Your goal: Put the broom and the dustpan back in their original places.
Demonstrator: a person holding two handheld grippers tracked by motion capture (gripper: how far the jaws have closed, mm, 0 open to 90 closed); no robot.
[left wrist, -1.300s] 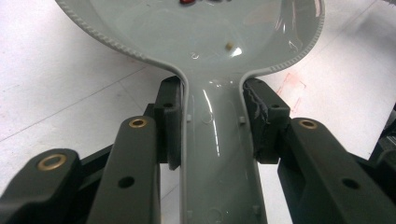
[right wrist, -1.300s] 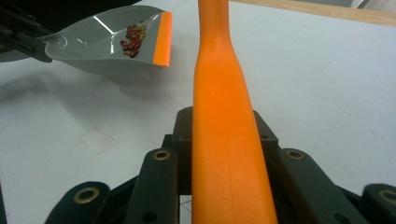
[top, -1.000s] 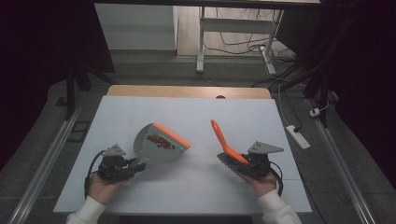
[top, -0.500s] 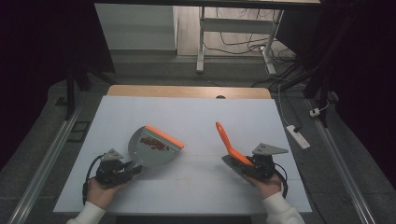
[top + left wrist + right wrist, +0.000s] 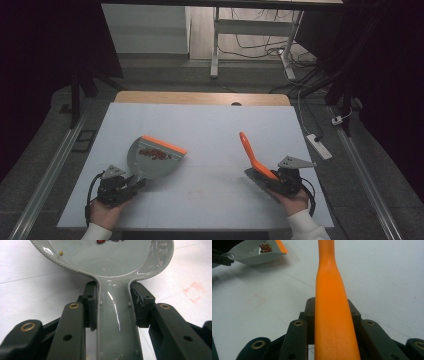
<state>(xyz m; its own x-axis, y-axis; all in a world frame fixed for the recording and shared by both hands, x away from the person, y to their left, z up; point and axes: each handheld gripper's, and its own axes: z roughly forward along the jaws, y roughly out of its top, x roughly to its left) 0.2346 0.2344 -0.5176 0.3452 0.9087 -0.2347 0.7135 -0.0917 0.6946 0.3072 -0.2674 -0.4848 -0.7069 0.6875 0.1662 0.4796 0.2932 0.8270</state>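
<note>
In the lower left of the high view the left gripper [image 5: 131, 184] is clamped on the handle of a grey dustpan [image 5: 150, 159], its jaws pressing both sides of the handle. The dustpan has an orange lip and holds a small heap of red bits [image 5: 154, 154]; it sits left of centre over the white table [image 5: 210, 125]. In the lower right the right gripper [image 5: 270, 181] is clamped on an orange brush [image 5: 248, 150], whose handle slants up toward the frame's centre.
</note>
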